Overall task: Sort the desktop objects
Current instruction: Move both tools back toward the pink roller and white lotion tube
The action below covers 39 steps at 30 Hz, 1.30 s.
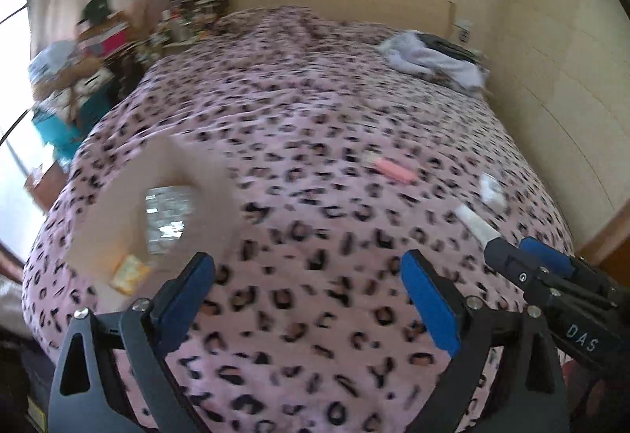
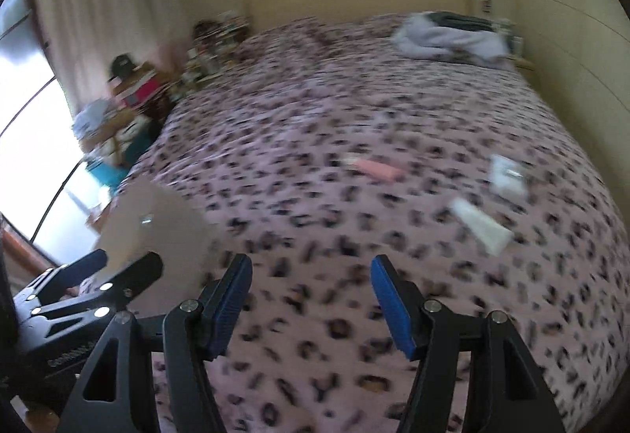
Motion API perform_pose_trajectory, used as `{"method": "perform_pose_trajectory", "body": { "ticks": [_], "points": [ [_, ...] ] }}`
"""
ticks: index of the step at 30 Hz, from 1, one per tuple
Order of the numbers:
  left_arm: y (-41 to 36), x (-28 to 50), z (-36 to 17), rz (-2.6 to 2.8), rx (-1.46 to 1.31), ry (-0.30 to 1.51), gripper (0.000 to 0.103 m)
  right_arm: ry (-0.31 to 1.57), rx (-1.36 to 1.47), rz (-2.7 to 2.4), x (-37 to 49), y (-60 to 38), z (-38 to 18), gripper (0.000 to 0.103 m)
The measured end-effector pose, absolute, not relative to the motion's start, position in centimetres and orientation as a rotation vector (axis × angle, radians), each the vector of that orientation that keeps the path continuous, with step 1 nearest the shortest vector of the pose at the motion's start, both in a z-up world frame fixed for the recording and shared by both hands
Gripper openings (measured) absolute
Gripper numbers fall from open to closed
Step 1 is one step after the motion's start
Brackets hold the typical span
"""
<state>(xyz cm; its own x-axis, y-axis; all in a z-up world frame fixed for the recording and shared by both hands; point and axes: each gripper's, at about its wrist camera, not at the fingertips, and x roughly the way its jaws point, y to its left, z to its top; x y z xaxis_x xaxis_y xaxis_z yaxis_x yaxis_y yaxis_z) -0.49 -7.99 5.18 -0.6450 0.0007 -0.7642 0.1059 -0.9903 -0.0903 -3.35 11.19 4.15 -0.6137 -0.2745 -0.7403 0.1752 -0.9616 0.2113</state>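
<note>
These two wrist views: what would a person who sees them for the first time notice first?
The pink leopard-print bedspread fills both views. On its left side stands an open beige box with shiny packets inside; to the right lie a pink bar, a white tube and a small white packet. Both the left gripper and the right gripper are open and empty above the near edge.

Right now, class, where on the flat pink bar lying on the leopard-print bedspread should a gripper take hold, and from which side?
Grip the flat pink bar across its narrow width near mid-length, coming from above. It lies flat on the leopard-print bedspread, so only its long edges offer purchase. The open right gripper seems nearer.
</note>
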Motion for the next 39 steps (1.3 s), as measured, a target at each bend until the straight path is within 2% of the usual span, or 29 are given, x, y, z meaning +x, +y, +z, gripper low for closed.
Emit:
{"method": "perform_pose_trajectory", "body": {
  "ticks": [6, 14, 26, 39],
  "points": [
    [-1.7, -1.0, 2.8, -2.871, 1.37, 0.119, 0.103, -0.278, 1.288, -2.764, -0.7, 19.5, 1.0, 0.066],
    [2.9, -2.2, -2.0, -2.89, 1.494, 0.08, 0.103, -0.391, 1.35, -2.828, 0.8, 24.1, -3.9, 0.066],
    [3.5, -6.3, -6.0, -2.846, 1.568, 0.078, 0.103, -0.417, 1.393, -2.764, -2.8, 24.3, -7.5, 0.066],
    [2.8, -13.1, -6.5, -2.843, 1.554, 0.117, 0.103, -0.412, 1.358, -2.79, -8.3, 26.2, -7.9, 0.066]
  ]
}}
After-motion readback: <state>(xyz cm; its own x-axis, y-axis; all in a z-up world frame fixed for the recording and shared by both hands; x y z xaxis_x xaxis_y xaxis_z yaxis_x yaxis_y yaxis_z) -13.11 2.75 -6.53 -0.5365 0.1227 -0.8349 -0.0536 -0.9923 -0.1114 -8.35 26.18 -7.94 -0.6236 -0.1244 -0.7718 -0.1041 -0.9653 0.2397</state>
